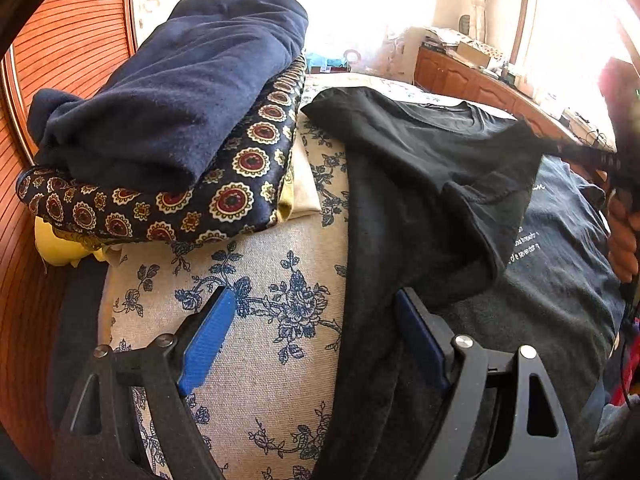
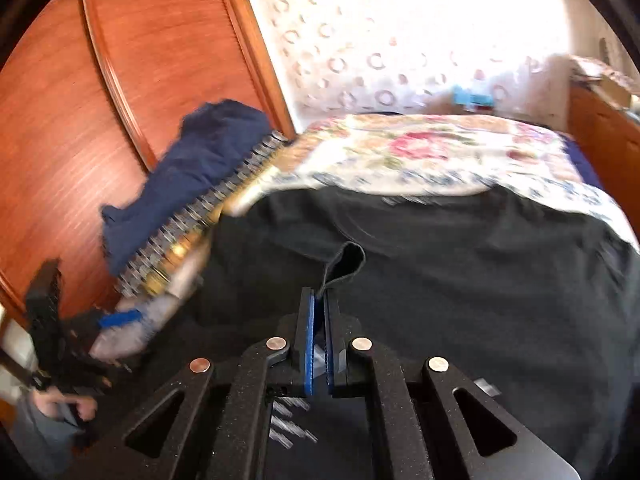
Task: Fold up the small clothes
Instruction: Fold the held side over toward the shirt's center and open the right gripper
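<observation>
Garment in work: a black T-shirt (image 1: 420,184) spread over the right half of the left wrist view, lying on a floral bedspread (image 1: 260,304). One corner of it is lifted and drawn toward the right edge of that frame, so part of the cloth hangs clear of the rest. In the right wrist view the same shirt (image 2: 440,272) fills the centre and lower right.

Tool state: the right gripper (image 2: 318,308) is clenched on a small flap of the black fabric, which stands up just above the blue pads. The left gripper (image 1: 316,336) is released, jaws wide; the right-hand finger lies over the shirt's edge, the left-hand finger over bare bedspread, and neither pad presses on cloth.

Progress, as a judgement: the fold of this shirt is at an early stage. A corner is raised, but no completed fold line shows and the body is mostly flat. A stack at upper left, with a navy garment (image 1: 180,92) on a patterned dark cloth (image 1: 168,204), suggests items already finished.

Limits of view: the right wrist view is motion-blurred. The shirt's lower hem is cut off by both frames. Small white print on the grey-black cloth (image 1: 560,264) at lower right cannot be read, and whether that cloth is part of the same shirt cannot be told.
</observation>
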Tool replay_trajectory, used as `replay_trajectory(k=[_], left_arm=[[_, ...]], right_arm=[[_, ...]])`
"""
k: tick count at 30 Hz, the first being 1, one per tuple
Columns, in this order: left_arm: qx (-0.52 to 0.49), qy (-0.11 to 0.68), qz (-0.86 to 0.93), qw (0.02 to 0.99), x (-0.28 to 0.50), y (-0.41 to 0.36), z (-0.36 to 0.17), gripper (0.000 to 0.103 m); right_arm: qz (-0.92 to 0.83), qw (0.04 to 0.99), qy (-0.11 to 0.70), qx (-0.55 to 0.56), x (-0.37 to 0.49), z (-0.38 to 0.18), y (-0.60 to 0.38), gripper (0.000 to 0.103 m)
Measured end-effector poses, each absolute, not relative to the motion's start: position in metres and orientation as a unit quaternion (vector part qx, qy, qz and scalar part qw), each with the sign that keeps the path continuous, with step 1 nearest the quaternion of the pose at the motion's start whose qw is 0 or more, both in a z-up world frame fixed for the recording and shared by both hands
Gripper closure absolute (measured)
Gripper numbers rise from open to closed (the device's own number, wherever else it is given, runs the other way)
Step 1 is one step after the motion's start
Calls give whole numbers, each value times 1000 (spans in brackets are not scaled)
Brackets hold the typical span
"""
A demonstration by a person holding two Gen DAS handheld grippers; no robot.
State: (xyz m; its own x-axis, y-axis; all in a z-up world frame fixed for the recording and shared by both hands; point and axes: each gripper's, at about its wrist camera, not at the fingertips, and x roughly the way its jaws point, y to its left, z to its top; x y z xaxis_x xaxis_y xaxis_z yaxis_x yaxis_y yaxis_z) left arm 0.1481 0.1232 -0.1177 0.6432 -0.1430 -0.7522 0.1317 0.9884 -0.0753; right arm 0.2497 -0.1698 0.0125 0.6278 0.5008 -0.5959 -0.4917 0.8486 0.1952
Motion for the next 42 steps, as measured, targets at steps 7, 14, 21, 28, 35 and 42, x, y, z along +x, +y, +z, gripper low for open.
replay_trajectory(k=[7, 14, 21, 28, 35, 42], left_arm=[[-9, 415, -72, 907, 148, 125, -119, 20], [-15, 414, -68, 908, 147, 125, -118, 20], [-50, 406, -40, 912, 144, 140, -117, 20], [-54, 406, -40, 912, 144, 141, -118, 20], [-54, 405, -41, 912, 144, 140, -118, 20], [-56, 405, -42, 912, 145, 140, -118, 20]], right_arm=[[239, 915, 321, -44, 243, 4, -156, 72], [347, 880, 323, -23, 224, 3, -138, 55], [391, 849, 353, -31, 251, -19, -93, 55], [380, 841, 380, -53, 268, -36, -75, 75], [397, 847, 353, -31, 245, -22, -103, 96], [400, 845, 355, -13, 196, -22, -143, 97]])
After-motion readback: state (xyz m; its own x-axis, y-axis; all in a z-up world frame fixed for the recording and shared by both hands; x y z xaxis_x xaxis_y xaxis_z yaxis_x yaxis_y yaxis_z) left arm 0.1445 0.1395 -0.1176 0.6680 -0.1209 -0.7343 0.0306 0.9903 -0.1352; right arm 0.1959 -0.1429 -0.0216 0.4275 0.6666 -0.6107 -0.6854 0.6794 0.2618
